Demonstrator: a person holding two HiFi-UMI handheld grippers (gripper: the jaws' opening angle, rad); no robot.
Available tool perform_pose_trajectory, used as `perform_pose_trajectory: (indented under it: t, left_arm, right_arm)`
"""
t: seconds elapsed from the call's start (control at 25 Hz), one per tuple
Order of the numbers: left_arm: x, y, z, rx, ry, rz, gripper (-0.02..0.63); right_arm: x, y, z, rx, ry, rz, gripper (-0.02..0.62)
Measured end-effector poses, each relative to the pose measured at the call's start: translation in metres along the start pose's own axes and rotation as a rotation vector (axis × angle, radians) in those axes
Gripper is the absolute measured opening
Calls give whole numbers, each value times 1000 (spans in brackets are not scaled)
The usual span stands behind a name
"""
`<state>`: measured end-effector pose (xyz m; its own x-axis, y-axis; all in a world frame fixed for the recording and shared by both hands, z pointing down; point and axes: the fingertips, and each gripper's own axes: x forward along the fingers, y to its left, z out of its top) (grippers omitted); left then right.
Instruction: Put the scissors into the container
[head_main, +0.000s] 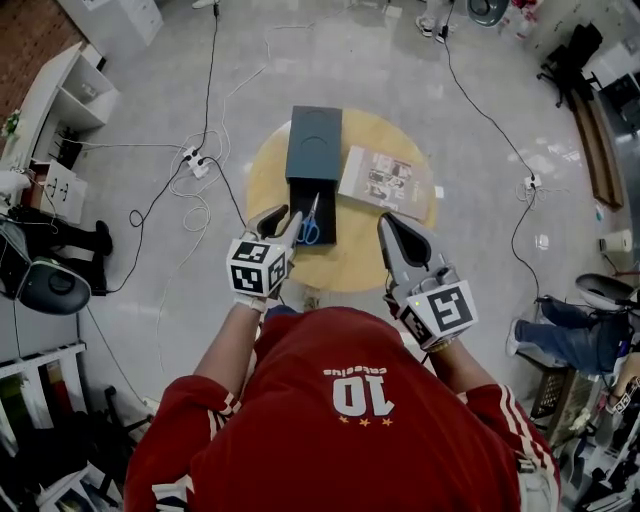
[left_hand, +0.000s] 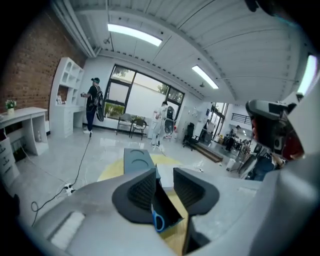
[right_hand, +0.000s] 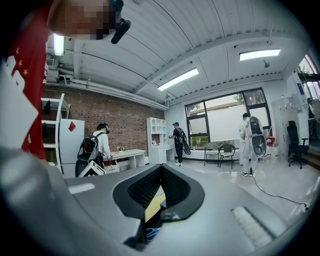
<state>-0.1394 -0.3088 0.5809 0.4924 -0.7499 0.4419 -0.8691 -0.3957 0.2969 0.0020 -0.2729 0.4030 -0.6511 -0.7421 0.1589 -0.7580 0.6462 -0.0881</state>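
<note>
Scissors: the blue-handled steel scissors (head_main: 309, 225) are lying inside the dark grey rectangular open container (head_main: 326, 203) at the centre of the head view. Their handles are pointing toward the bottom of the frame.
Left gripper: the left gripper (head_main: 281, 222) is hovering at the container's lower left corner, just left of the scissors. Its jaws are standing apart and gripping nothing.
Seen along the left jaws: one blue handle loop is showing low in the gap, down inside the container.
Right gripper: the right gripper (head_main: 393, 232) is hanging to the right of the container, apart from the scissors, over the round yellow wooden table (head_main: 360, 255). Its jaws are pressing tip to tip on nothing.
Lid: the matching dark grey lid (head_main: 313, 143) is lying end to end with the container, above it in the frame.
Booklet: a printed paper booklet (head_main: 378, 180) is sitting to the right of the lid.
Hard to make out: the left gripper view is cutting off the blades behind a jaw. The right gripper view is showing only a sliver of blue below the jaws. Whether the left gripper is touching the container's rim, I cannot tell.
</note>
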Motion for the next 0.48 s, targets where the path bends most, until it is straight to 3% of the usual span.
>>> perform_pose_trajectory:
  t: [0.2,0.48]
  left_arm:
    - [-37,-21,47,59,-190,38,120]
    - [-85,-59,107,161,-358,66,120]
  right_arm:
    - [-7,-4,11,-4,-19,14,-3]
    - [-19,-9,29,-15,-81,31,-3]
